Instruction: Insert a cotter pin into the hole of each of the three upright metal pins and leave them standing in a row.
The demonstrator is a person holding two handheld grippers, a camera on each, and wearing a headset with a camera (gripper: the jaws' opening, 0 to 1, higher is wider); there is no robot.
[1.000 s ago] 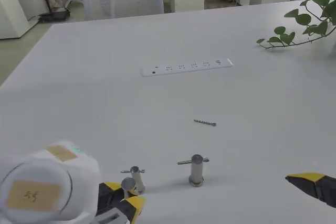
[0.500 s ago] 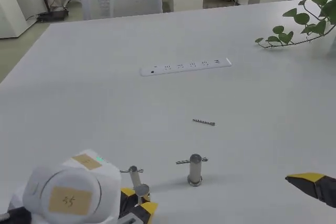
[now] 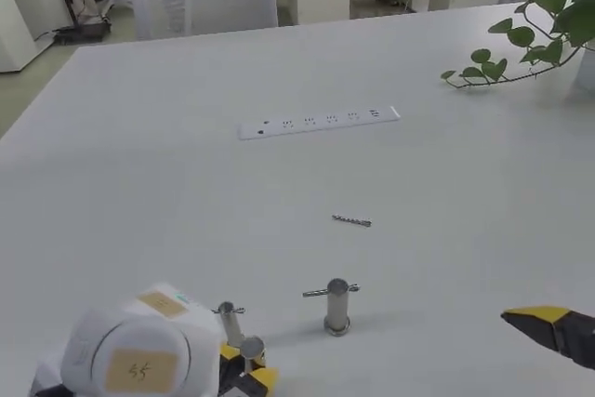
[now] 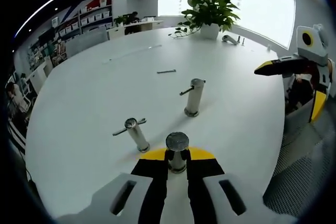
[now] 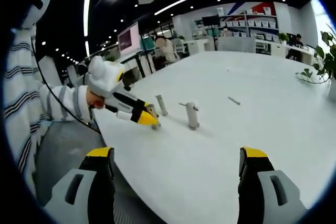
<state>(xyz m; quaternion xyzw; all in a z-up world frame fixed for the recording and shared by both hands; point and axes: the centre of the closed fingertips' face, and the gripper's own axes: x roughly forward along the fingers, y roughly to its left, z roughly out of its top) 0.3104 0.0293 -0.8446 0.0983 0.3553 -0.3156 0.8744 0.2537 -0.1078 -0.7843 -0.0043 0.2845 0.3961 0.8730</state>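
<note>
Clamping the last bare pin [image 4: 177, 146] upright, the left gripper [image 4: 177, 165] is steadying it; the right gripper [image 5: 177, 156], jaws apart, must next fetch the loose cotter pin [image 3: 351, 221].

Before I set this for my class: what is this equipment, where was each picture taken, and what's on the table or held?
A person holds a two-fingered gripper in each hand. One picture comes from a headset camera, the round ones from cameras on the grippers. The left gripper grips a bare metal pin. Two more pins, each with a cotter pin through it, stand on the table; a loose cotter pin lies beyond. The right gripper is open, empty.
</note>
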